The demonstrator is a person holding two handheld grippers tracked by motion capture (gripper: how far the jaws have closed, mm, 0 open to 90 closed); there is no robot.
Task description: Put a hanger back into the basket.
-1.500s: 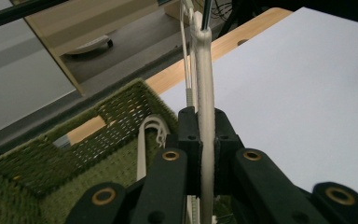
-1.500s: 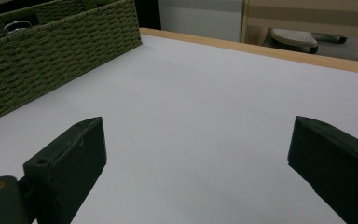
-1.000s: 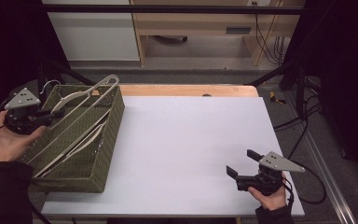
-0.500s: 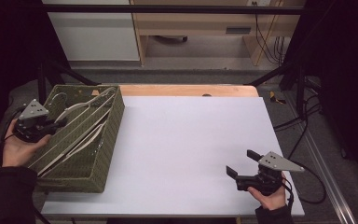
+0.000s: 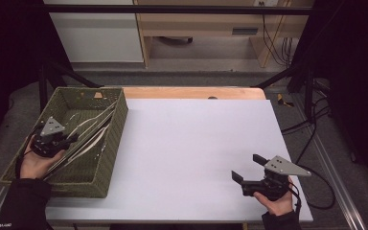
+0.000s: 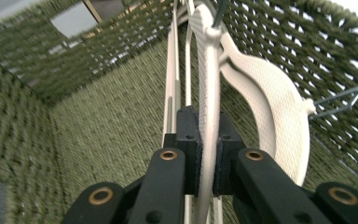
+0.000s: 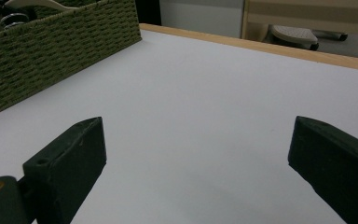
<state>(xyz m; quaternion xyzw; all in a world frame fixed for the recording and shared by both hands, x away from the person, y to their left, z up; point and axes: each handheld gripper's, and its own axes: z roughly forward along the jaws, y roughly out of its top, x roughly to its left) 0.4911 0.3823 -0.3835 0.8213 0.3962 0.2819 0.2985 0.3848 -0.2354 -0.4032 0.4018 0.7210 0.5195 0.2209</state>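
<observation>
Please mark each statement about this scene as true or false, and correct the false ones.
1. The left gripper is shut on a white hanger. True.
2. The right gripper holds a hanger. False: its jaws stand wide apart with nothing between them, over the white table.
3. The green woven basket stands at the table's left side. True.
4. The basket is made of clear plastic. False: it is woven and olive green.
5. The left gripper is inside the basket. True.

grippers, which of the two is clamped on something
The left gripper, inside the green woven basket: its tongs pinch a white hanger. The right gripper hangs open over the white table, holding nothing.
</observation>
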